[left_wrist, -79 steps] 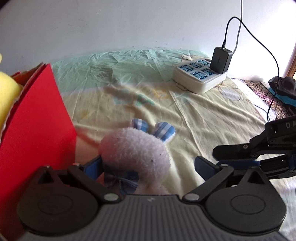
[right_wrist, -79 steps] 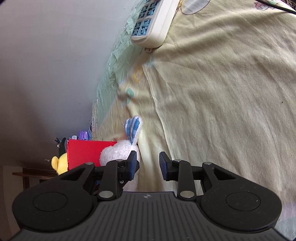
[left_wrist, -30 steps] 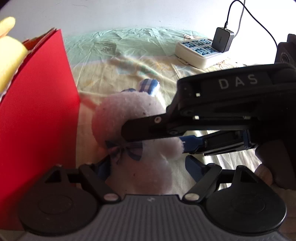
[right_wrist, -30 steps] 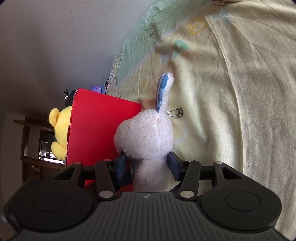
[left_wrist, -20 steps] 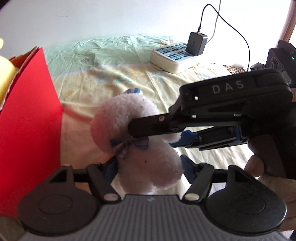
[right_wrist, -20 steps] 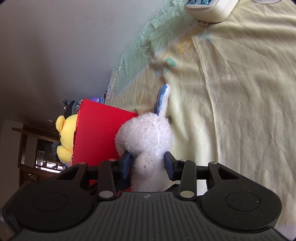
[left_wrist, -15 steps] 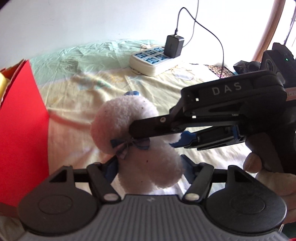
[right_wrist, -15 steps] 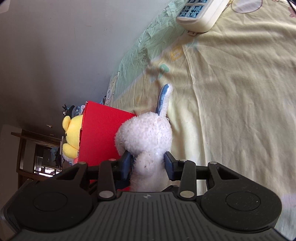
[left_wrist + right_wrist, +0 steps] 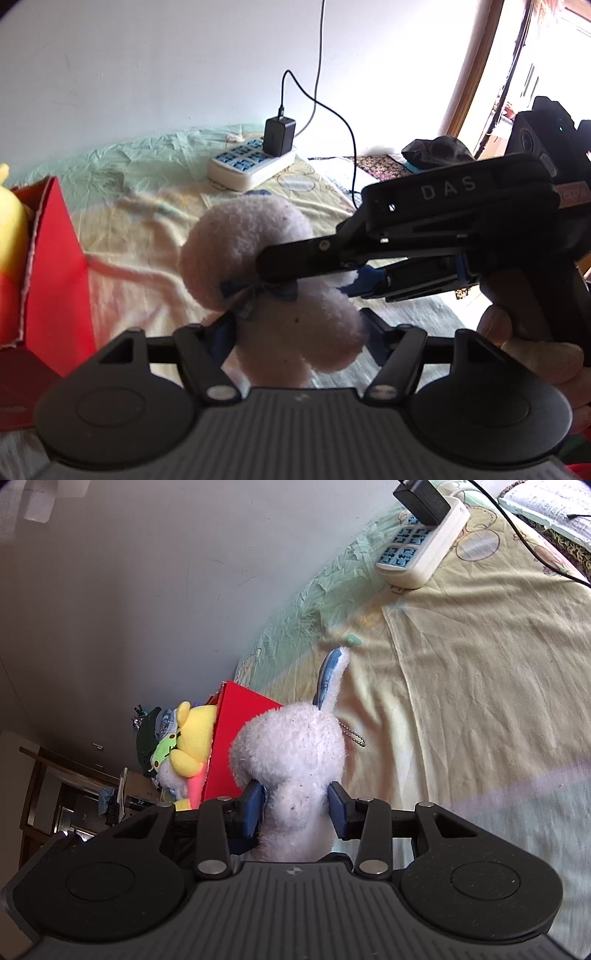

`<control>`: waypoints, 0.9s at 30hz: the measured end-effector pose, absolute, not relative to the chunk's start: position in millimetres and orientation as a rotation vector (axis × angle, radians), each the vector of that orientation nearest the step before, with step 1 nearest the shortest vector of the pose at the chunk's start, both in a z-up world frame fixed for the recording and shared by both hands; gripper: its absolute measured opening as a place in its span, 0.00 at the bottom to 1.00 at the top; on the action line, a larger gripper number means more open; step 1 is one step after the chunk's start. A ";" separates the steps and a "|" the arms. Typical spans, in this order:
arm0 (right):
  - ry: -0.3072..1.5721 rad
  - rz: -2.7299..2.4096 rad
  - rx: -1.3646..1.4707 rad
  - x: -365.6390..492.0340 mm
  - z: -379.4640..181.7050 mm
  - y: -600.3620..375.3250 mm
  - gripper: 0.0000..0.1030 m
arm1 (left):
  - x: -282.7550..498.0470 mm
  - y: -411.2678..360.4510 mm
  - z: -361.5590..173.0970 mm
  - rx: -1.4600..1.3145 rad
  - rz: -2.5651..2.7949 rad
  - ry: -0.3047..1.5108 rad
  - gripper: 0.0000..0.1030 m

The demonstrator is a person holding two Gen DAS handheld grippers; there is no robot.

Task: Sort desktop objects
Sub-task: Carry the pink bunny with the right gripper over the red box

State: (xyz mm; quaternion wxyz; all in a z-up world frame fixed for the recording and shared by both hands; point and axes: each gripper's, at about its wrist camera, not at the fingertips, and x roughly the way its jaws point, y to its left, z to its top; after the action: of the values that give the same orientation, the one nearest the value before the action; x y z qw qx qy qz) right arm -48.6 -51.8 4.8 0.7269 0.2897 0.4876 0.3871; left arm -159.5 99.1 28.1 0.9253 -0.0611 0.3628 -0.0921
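Note:
A white plush rabbit (image 9: 258,258) with blue checked ears and a blue bow hangs above the yellow sheet (image 9: 140,229). My left gripper (image 9: 299,332) is shut on its body from below. My right gripper (image 9: 314,278) comes in from the right and pinches the neck. In the right wrist view the right gripper (image 9: 295,808) squeezes the rabbit (image 9: 291,753), whose ear (image 9: 332,672) and bead chain point away. The red box (image 9: 48,258) stands at the left with a yellow plush toy (image 9: 192,734) inside.
A white power strip (image 9: 251,166) with a black charger (image 9: 279,136) and cable lies at the back by the wall. Dark fabric (image 9: 436,147) lies at the right. A person's hand (image 9: 524,343) holds the right gripper. Beyond the box are other plush toys (image 9: 159,738).
Both grippers closed on the rabbit and lifted it off the sheet. The red box and the sheet now sit lower and farther away in both views.

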 end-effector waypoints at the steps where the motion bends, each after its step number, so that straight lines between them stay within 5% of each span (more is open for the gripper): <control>1: 1.059 0.855 0.638 -54.1 9.7 -50.5 0.41 | -165.3 102.6 32.9 -0.122 -0.195 0.729 0.68; 16: 0.856 1.030 0.601 -112.4 74.8 81.6 0.41 | -251.8 230.0 104.8 -0.111 -0.081 0.494 0.68; 27: 0.800 1.189 0.472 -132.2 85.2 221.5 0.41 | -293.4 337.9 105.0 -0.095 0.109 0.449 0.68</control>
State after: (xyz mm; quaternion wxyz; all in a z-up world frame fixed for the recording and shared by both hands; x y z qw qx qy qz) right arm -132.2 221.5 85.2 0.7285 0.2140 0.3633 0.5399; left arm -293.4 337.9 105.0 0.9723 -0.0468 0.2226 0.0539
